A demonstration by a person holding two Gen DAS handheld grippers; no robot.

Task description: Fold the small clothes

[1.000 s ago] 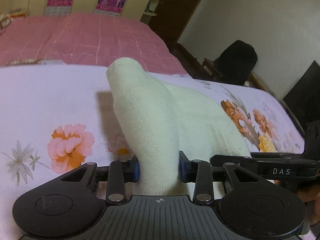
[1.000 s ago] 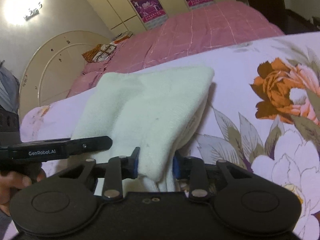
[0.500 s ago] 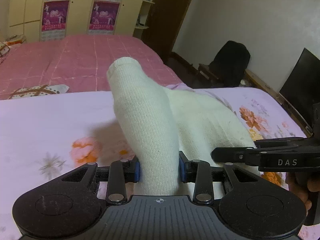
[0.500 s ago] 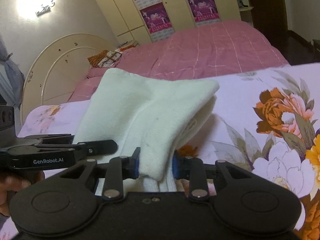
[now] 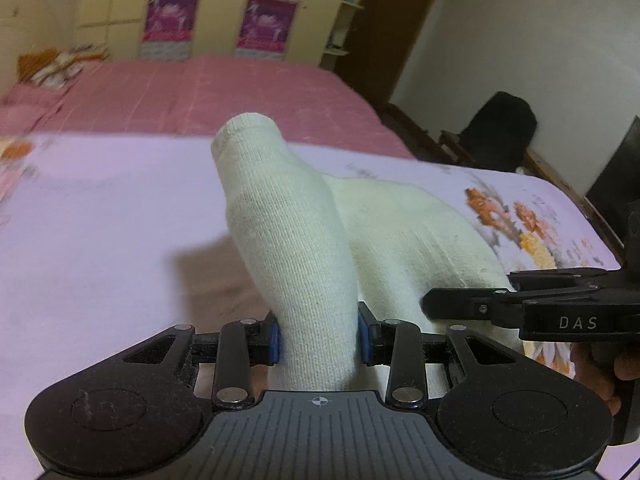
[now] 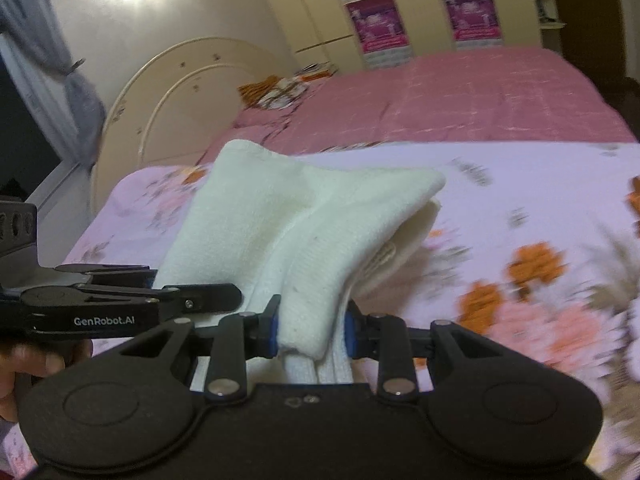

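Note:
A cream knitted garment (image 5: 304, 240) hangs between both grippers above a lilac floral sheet (image 5: 100, 220). My left gripper (image 5: 319, 340) is shut on one bunched end, which stands up as a tube. My right gripper (image 6: 311, 336) is shut on the other end of the garment (image 6: 320, 232), which is doubled over in layers. The right gripper also shows in the left wrist view (image 5: 520, 312) at the right, close to the cloth. The left gripper shows in the right wrist view (image 6: 152, 304) at the left.
A bed with a pink quilt (image 5: 200, 92) lies beyond the sheet, with a cream curved headboard (image 6: 168, 96). Wardrobes with purple posters (image 5: 264, 12) line the back wall. A black chair (image 5: 500, 132) stands at the right.
Both grippers have risen with the garment held between them; the views tilt up and show more of the room. The grips have not changed.

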